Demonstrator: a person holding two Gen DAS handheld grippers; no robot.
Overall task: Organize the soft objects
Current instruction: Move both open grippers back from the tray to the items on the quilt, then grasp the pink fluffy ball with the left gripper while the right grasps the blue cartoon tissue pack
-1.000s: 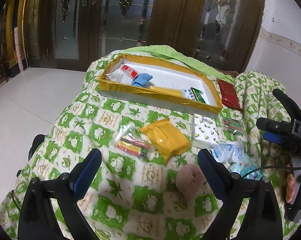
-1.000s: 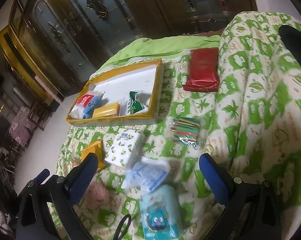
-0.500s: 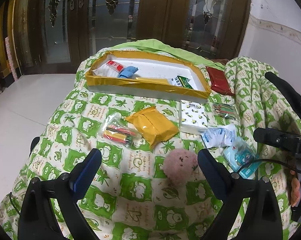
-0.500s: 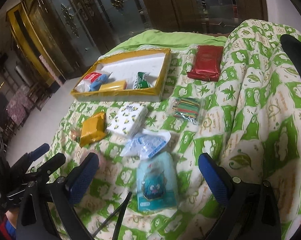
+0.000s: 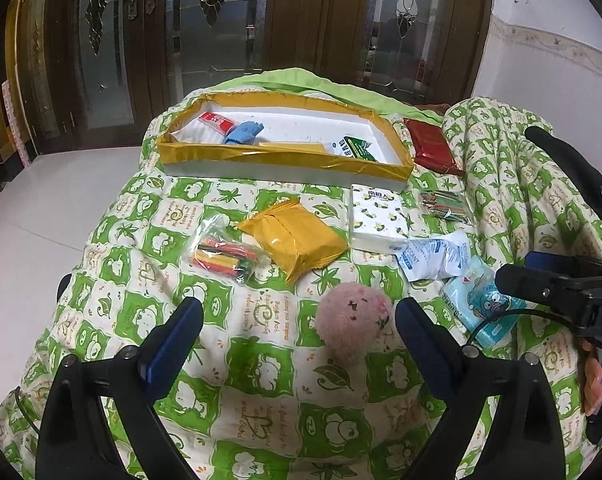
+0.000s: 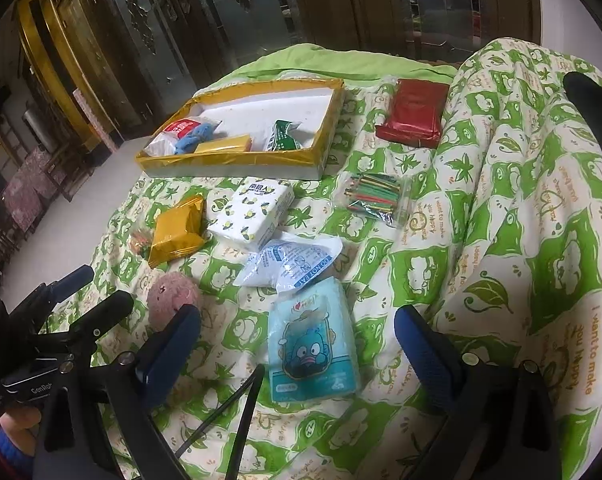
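A pink fuzzy ball (image 5: 355,322) lies on the green-and-white quilt, just ahead of my open, empty left gripper (image 5: 299,340), nearer its right finger. It also shows in the right wrist view (image 6: 173,298). My right gripper (image 6: 297,344) is open and empty, with a light blue tissue pack (image 6: 313,340) lying between its fingers on the quilt. A white sachet (image 6: 291,264), a white tissue pack (image 6: 253,212) and a yellow packet (image 5: 295,242) lie further out. A yellow-rimmed tray (image 5: 285,160) at the back holds several small items.
A clear bag of coloured sticks (image 5: 223,256) lies left of the yellow packet. Another bag of thin sticks (image 6: 375,198) and a red packet (image 6: 413,114) lie to the right. The quilt rises in a fold (image 6: 541,200) at right. Floor and glass doors lie beyond.
Both grippers have drawn back and tilted, so the pink ball now sits between the left fingers' line and the blue tissue pack sits between the right fingers. Nothing was grasped.
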